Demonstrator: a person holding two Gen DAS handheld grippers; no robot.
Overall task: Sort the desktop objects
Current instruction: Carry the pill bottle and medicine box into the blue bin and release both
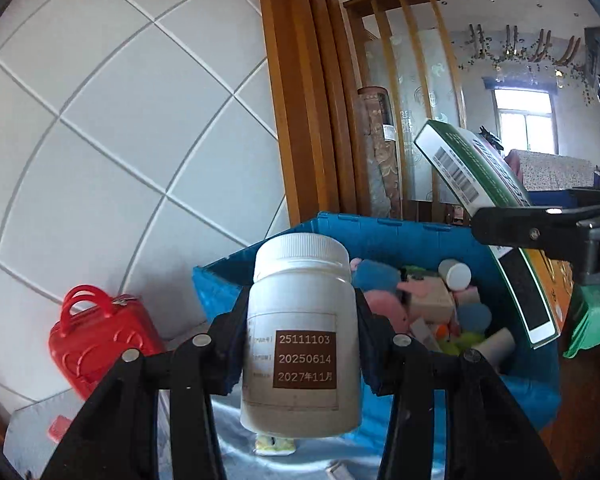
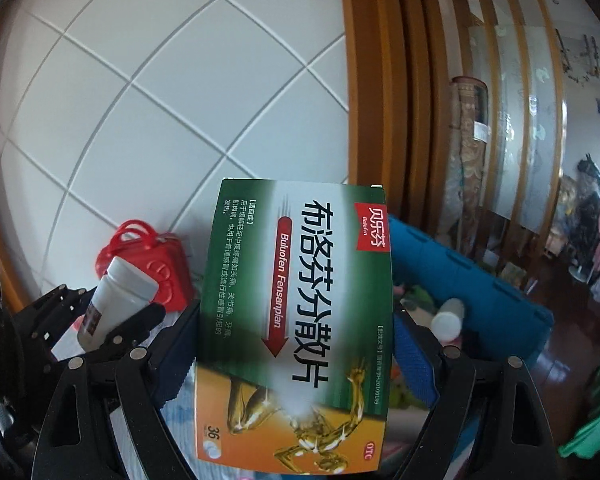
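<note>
Left wrist: bottle point(image 1: 302, 336) gripped, medicine box point(image 2: 296, 320) gripped

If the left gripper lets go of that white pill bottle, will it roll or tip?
The white pill bottle looks smooth and cylindrical, so on its side it would probably roll. Its flat base and squat shape suggest it stands steadily. Likely rigid plastic, since the left gripper isn't denting it.

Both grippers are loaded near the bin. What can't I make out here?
- Bottle label: left view, small print blurred; only dates read.
- Item under the bottle: left view, mostly hidden by it.
- Bin contents: right view, medicine box covers most.
- Box's lower edge: right view, cut by frame.
</note>
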